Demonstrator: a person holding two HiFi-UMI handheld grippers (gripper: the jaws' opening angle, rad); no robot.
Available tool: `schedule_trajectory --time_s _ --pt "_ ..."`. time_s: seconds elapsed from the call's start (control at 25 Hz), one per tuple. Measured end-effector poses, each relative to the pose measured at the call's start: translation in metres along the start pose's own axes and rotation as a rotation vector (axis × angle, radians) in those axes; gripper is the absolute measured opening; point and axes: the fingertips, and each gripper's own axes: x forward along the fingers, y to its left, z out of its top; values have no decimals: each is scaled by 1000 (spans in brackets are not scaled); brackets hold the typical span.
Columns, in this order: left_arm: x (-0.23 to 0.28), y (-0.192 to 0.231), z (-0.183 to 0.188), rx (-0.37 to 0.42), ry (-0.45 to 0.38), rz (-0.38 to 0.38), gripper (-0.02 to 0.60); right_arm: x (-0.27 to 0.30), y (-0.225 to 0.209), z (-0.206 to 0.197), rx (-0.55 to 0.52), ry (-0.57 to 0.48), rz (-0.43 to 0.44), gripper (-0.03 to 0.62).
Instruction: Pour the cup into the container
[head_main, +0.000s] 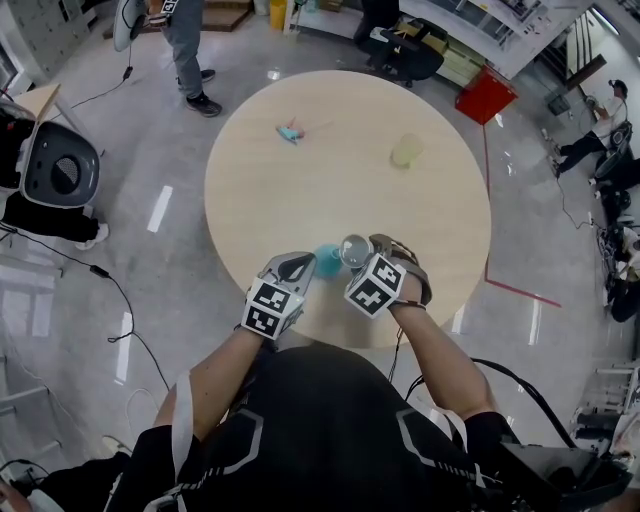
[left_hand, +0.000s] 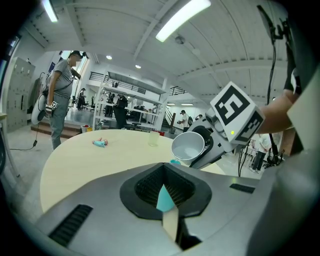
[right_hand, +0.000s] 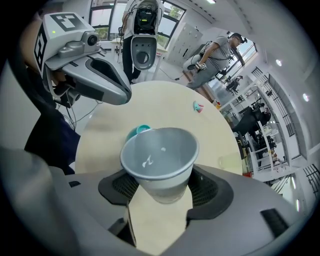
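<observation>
My right gripper (head_main: 360, 254) (right_hand: 160, 186) is shut on a grey paper cup (head_main: 354, 249) (right_hand: 159, 161), with its jaws wide round the cup's lower wall. The cup tips toward my left and shows a few small white bits inside. Right beside it, on the near part of the round table (head_main: 440, 220), sits a teal container (head_main: 326, 260) (right_hand: 138, 131). My left gripper (head_main: 306, 266) (left_hand: 166, 200) is shut, its tips just left of the container, and a sliver of teal shows beyond its narrow gap. In the left gripper view the cup (left_hand: 188, 146) hangs over the container's rim (left_hand: 175, 161).
A pale yellow-green cup (head_main: 406, 152) stands at the table's far right, and a small teal and pink item (head_main: 291, 132) lies at the far middle. A person (head_main: 186, 45) stands beyond the table. A red bin (head_main: 486, 96) and a white machine (head_main: 58, 172) sit on the floor.
</observation>
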Motion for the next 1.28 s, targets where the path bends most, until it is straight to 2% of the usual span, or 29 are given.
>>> schedule_trajectory --time_s 0.32,0.52,0.92,1.28 --pt "1 1 -3 -9 0 9 2 1 0 -1 -9 -2 -5 305" --pt "2 7 -3 -22 -2 25 2 2 1 1 22 -26 0 305" --pt "0 11 3 -21 -20 40 2 3 1 1 214 -166 58 305" --pt "5 -2 7 6 -6 17 2 -4 -16 -20 471 -359 59 305"
